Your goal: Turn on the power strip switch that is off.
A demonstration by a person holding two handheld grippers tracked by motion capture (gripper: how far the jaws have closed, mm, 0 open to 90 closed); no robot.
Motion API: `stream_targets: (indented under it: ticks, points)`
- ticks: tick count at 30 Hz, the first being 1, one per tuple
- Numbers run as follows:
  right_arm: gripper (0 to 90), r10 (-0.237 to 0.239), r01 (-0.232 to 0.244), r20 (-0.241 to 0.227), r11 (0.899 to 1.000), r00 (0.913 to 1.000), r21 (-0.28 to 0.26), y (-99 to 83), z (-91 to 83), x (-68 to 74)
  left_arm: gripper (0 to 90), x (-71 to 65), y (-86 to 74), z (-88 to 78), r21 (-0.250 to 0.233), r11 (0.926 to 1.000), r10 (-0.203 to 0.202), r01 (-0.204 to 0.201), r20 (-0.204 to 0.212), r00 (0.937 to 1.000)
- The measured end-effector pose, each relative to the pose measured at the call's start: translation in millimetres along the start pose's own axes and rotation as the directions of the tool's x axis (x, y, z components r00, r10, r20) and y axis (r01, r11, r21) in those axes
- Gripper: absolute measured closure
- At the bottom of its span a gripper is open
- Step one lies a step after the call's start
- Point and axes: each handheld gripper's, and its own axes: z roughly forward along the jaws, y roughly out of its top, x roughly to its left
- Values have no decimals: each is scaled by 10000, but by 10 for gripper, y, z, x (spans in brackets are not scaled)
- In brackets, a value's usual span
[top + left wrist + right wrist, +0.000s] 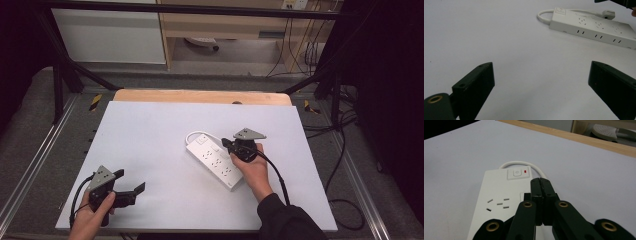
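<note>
A white power strip (215,161) lies at an angle right of the table's middle, its short white cable (194,133) looping at the far end. My right gripper (226,144) is over that far end, jaws pressed together with nothing between them. In the right gripper view its tips (539,180) sit just short of the strip's switch (517,173), which has a red mark. My left gripper (131,181) rests near the front left edge, jaws wide apart and empty. In the left gripper view (541,72) the strip (594,28) and its plug (607,13) lie farther off.
The white table top (150,135) ends in a wooden strip (200,96) at the back. Black frame bars (65,80) stand at both far corners. Cables (345,150) trail on the floor at the right. A cabinet (110,35) stands beyond.
</note>
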Motion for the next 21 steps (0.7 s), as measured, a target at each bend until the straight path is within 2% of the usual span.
stream_targets:
  ticks: [5, 21]
  points:
    - [900, 77, -77, -38, 9999, 10000, 139, -73, 12, 10, 66, 2, -1, 0, 11, 10000, 15, -15, -17, 10000]
    - [900, 49, -47, -77, 9997, 10000, 239, -145, -1, 56, 66, 5, 0, -3, -13, 10000, 24, -24, -47, 10000]
